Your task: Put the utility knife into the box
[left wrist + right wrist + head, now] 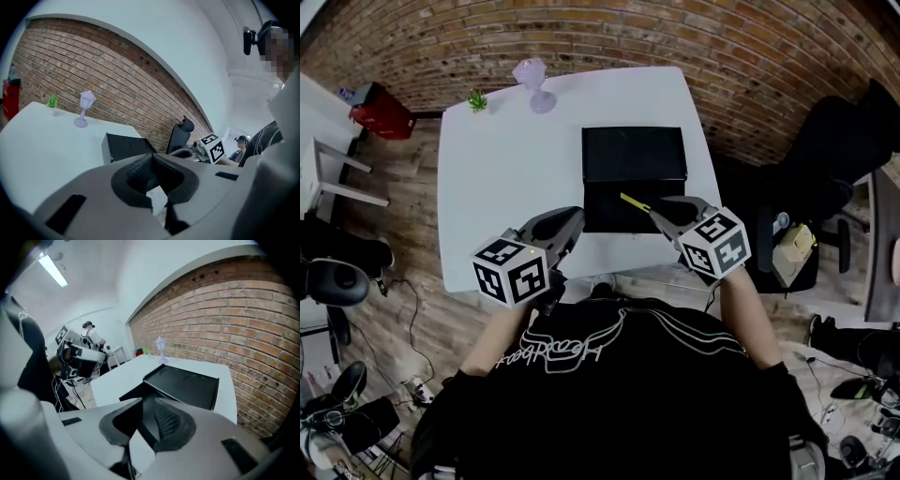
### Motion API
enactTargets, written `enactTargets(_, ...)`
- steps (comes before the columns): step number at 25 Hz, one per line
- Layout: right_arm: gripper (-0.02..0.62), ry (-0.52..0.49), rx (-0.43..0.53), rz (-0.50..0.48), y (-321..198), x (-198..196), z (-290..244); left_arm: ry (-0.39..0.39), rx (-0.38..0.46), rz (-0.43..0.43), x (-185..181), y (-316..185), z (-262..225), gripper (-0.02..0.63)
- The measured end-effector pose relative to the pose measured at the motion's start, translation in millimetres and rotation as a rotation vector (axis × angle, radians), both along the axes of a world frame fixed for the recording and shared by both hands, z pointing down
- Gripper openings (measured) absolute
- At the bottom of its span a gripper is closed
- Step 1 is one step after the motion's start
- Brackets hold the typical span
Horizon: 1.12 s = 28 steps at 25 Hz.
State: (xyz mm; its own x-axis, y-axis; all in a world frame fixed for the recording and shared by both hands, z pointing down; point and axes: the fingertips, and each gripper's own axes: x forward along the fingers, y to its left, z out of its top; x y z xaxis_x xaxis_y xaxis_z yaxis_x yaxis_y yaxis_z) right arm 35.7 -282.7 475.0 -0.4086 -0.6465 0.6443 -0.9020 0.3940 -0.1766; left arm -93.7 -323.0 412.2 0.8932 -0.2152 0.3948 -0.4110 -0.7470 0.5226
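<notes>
Clamping the slim yellow utility knife (pixel 634 202) by one end, the right gripper (pixel 654 212) is holding it over the front part of the black rectangular box (pixel 633 155), which is sitting open on the white table (pixel 506 169) with its lid raised at the back. The knife's free end is pointing across the box's opening. The left gripper (pixel 572 217) is hovering just left of the box, jaws pressed together with nothing between them.

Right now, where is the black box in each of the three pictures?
Head view: black box in the upper middle.
Left gripper view: just below centre, slightly left.
Right gripper view: centre, slightly right and low.
Shared landmark: the purple goblet, standing beyond the box in all three.
</notes>
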Motion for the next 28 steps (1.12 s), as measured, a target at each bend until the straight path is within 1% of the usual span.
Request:
enactTargets(1,0.062,-0.017,0.031,0.001,4.7,-0.4,-9.3,0.006,0.005,0.009,4.5,5.6,-5.9,0.032)
enactTargets(3,0.024,-0.06,0.091,-0.001,14.2,-1.6,-29.0,0.02,0.017,0.028,13.0,16.9,-18.2,0.032)
enactTargets(5,0.003,-0.118,0.153,-0.007,23.2,-3.3,-50.7,0.035,0.033,0.048,20.8,27.6,-30.8,0.032)
enactTargets(10,0.002,-0.241,0.285,-0.015,43.5,-3.5,-94.6,0.078,0.078,0.082,36.7,49.1,-56.6,0.032)
enactTargets(14,0.002,-0.366,0.329,0.027,51.0,-1.1,-109.7,0.089,0.095,0.092,41.5,57.8,-64.0,0.032)
enactTargets(17,0.002,-0.424,0.349,0.034,54.8,-4.2,-116.4,0.09,0.098,0.094,41.5,62.0,-64.5,0.032)
enactTargets(21,0.002,-0.453,0.361,0.017,59.6,-7.7,-123.9,0.096,0.111,0.104,45.0,66.2,-68.0,0.032)
enactTargets(28,0.002,-0.422,0.384,0.008,60.5,-8.1,-135.6,0.114,0.127,0.115,50.1,65.0,-76.1,0.032)
